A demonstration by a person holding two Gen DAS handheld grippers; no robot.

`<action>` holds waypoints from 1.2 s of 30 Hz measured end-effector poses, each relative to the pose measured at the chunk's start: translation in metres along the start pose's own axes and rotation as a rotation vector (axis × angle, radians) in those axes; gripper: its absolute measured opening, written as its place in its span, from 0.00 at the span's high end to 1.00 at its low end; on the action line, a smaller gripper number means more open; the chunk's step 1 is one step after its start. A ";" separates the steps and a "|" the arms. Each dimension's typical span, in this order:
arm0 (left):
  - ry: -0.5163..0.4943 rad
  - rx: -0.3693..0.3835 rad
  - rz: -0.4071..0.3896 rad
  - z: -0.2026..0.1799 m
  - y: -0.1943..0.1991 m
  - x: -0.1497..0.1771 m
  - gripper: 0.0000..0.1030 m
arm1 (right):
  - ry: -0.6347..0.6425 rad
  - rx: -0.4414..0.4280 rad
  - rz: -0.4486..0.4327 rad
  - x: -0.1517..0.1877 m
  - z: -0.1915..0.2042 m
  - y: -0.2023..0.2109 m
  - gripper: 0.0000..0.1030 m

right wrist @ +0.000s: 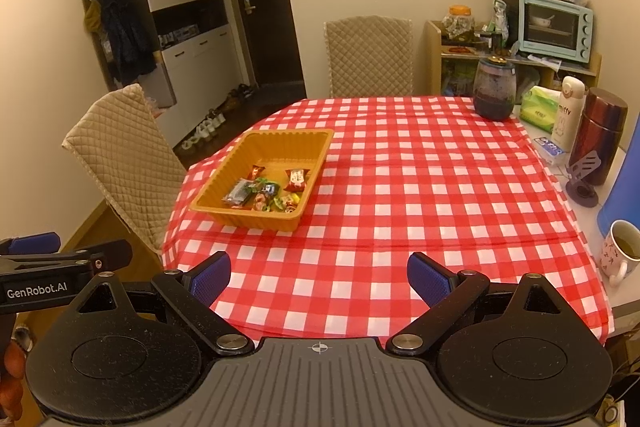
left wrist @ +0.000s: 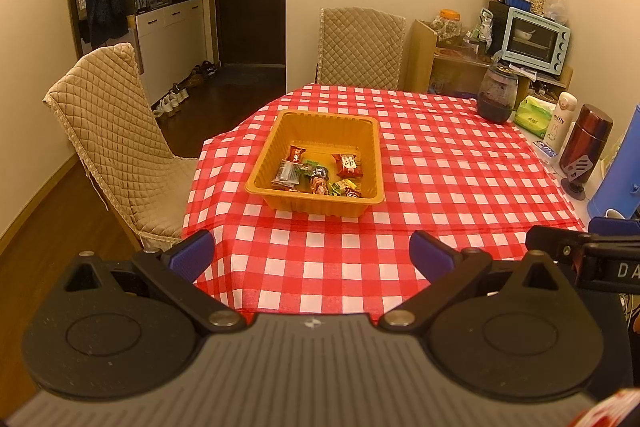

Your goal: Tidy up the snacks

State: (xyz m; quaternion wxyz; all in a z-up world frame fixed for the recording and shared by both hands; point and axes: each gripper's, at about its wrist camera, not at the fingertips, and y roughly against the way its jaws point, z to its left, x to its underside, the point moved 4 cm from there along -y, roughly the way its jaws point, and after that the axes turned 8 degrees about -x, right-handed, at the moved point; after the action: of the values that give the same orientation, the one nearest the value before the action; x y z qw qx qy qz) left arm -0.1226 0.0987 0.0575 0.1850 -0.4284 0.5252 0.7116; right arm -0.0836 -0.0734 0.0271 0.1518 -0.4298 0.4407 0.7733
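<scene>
An orange plastic tray [left wrist: 320,117] [right wrist: 286,139] sits on the red-and-white checked tablecloth [left wrist: 440,167] [right wrist: 420,187], toward the table's left side. Several wrapped snacks [left wrist: 316,175] [right wrist: 268,191] lie in its near half, among them a red packet [left wrist: 348,165] [right wrist: 297,179]. My left gripper [left wrist: 314,253] hovers open over the table's near edge, well short of the tray, with nothing between its blue pads. My right gripper [right wrist: 320,275] is also open and empty, to the right of the tray and nearer the front edge. Each gripper's side shows at the edge of the other's view.
Two quilted beige chairs [left wrist: 116,131] [left wrist: 360,43] stand at the left and far sides. Along the table's right edge are a dark glass jar [right wrist: 494,89], a tissue pack [right wrist: 540,107], a white bottle [right wrist: 568,111], a maroon flask [right wrist: 598,135] and a mug of tea [right wrist: 622,253]. A shelf with a toaster oven [right wrist: 556,25] is behind.
</scene>
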 end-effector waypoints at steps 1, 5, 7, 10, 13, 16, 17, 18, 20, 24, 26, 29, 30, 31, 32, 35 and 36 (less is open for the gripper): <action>0.000 0.001 0.000 -0.001 0.000 0.000 0.00 | 0.000 0.000 0.000 0.000 0.000 0.000 0.08; 0.000 0.003 0.001 0.000 0.000 0.000 0.00 | 0.001 0.000 0.001 0.000 0.000 0.000 0.08; 0.001 0.004 0.002 -0.001 -0.001 0.001 0.00 | 0.002 -0.002 0.002 0.000 0.000 0.000 0.08; 0.001 0.003 0.000 0.000 -0.001 0.001 0.00 | 0.002 -0.002 0.002 0.001 0.000 0.000 0.08; 0.002 0.004 0.002 -0.001 -0.001 0.001 0.00 | 0.002 -0.002 0.002 0.001 0.000 -0.001 0.08; 0.003 0.008 0.002 -0.003 0.000 0.002 0.00 | 0.003 -0.002 0.002 0.000 0.000 -0.001 0.08; 0.003 0.009 0.002 -0.004 0.000 0.002 0.00 | 0.003 -0.002 0.002 0.001 0.000 -0.001 0.08; 0.003 0.009 0.002 -0.004 0.000 0.002 0.00 | 0.003 -0.003 0.003 0.001 0.000 -0.001 0.08; 0.004 0.010 0.002 -0.005 0.000 0.003 0.00 | 0.003 -0.003 0.002 0.001 0.000 -0.001 0.08; 0.005 0.009 0.003 -0.005 0.000 0.003 0.00 | 0.003 -0.002 0.003 0.001 0.000 -0.001 0.08; 0.004 0.010 0.003 -0.005 0.000 0.003 0.00 | 0.003 -0.002 0.003 0.001 0.000 -0.001 0.08; 0.004 0.010 0.003 -0.004 0.000 0.003 0.00 | 0.003 -0.002 0.003 0.001 0.000 -0.001 0.08; 0.004 0.010 0.003 -0.005 0.000 0.003 0.00 | 0.003 -0.003 0.004 0.002 0.000 -0.001 0.08; 0.005 0.010 0.002 -0.004 0.000 0.003 0.00 | 0.003 -0.002 0.004 0.002 0.000 -0.001 0.08; 0.005 0.010 0.002 -0.005 0.000 0.003 0.00 | 0.003 -0.002 0.003 0.002 0.000 -0.001 0.08; 0.005 0.010 0.003 -0.004 0.000 0.003 0.00 | 0.003 -0.002 0.004 0.002 0.000 -0.001 0.08; 0.005 0.010 0.003 -0.005 0.000 0.003 0.00 | 0.003 -0.002 0.004 0.001 0.000 -0.001 0.08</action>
State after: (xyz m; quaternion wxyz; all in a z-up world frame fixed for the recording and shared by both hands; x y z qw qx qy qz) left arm -0.1225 0.0937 0.0549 0.1849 -0.4285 0.5298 0.7081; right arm -0.0838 -0.0725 0.0252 0.1494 -0.4302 0.4409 0.7735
